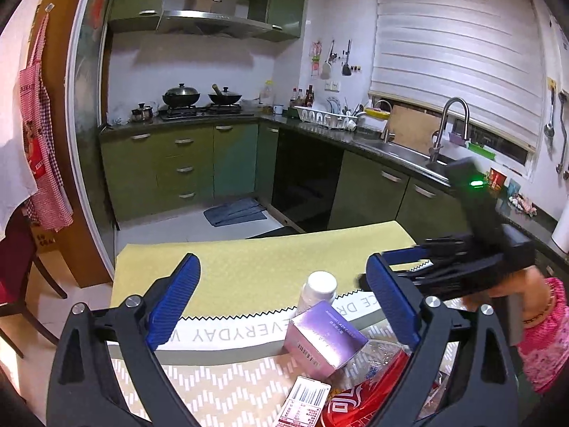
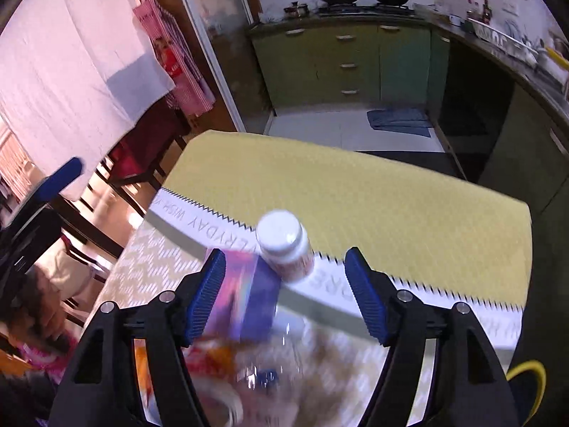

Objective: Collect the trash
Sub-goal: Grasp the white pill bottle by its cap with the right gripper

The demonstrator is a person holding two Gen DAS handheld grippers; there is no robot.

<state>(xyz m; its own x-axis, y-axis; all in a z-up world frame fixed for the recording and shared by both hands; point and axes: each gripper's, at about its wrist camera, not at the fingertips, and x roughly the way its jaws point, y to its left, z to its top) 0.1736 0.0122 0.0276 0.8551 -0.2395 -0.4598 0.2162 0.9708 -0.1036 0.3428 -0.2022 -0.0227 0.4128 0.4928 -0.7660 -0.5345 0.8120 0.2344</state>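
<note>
A pile of trash lies on the near part of a cloth-covered table (image 1: 249,270): a white-capped pill bottle (image 1: 318,291), a purple carton (image 1: 325,338), a barcoded small box (image 1: 304,405), a red wrapper (image 1: 362,398) and clear crumpled plastic (image 1: 384,350). My left gripper (image 1: 282,302) stands open above the pile with nothing between its blue pads. My right gripper (image 2: 284,295) is open too, hovering over the purple carton (image 2: 249,299) and the pill bottle (image 2: 286,245); neither pad touches them. The right gripper's body (image 1: 473,267) shows at the right of the left wrist view.
The table's far half (image 2: 355,185) is bare yellow cloth. Beyond it are green kitchen cabinets (image 1: 185,163), a stove with woks (image 1: 199,103) and a sink (image 1: 402,149). A dark chair (image 2: 149,149) stands at the table's left side. A person's pink sleeve (image 1: 544,338) is at the right.
</note>
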